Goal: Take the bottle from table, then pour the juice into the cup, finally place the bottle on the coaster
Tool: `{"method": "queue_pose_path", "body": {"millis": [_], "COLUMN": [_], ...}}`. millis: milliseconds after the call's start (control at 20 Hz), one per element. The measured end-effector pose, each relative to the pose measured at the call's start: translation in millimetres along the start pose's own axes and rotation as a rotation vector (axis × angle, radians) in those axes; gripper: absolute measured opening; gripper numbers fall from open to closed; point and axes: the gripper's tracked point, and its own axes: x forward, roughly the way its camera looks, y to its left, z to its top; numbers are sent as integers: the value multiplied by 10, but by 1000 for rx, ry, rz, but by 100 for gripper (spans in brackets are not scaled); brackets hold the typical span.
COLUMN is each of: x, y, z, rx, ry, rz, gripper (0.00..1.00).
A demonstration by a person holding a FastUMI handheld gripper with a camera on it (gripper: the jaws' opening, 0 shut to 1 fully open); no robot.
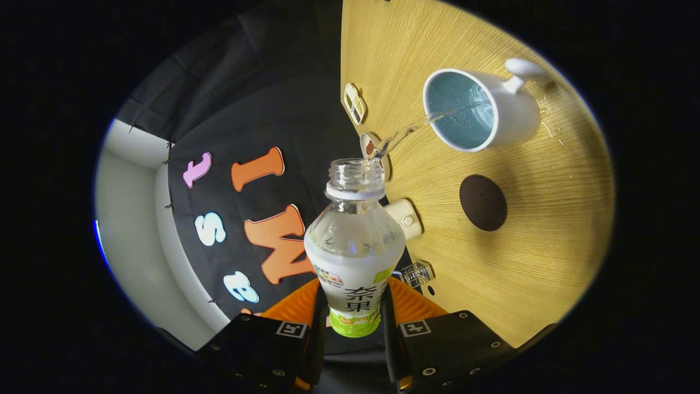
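A pale wooden table runs off under the booth's black cloth wall, seen tipped on its side because the gripper is rolled over for the pour. Its two fingers are pinching the bottle by the labelled lower body, one on each side, the open neck pointing ahead of them. A thin clear stream arcs from the mouth across to the white cup, which stands on the table beyond the fingers with its handle turned away, and liquid is already pooled inside. The dark round coaster lies bare on the wood near the cup, between it and the bottle. Along the table's edge sit a few small oddments I can't make out well. What worries me: the stream enters close to the cup's near rim, so a slight wobble or easing of the tilt could drop it short onto the wood. There seem to be drops beside the cup already. A wet bottle might also slip in the pinch
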Motion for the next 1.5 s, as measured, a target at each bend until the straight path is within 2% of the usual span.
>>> {"method": "queue_pose_path", "body": {"millis": [750, 1500], "x": [21, -8], "y": [113, 280], "z": [0, 70], "rx": [52, 165], "ry": [-15, -36], "rz": [10, 65], "gripper": [47, 47]}}
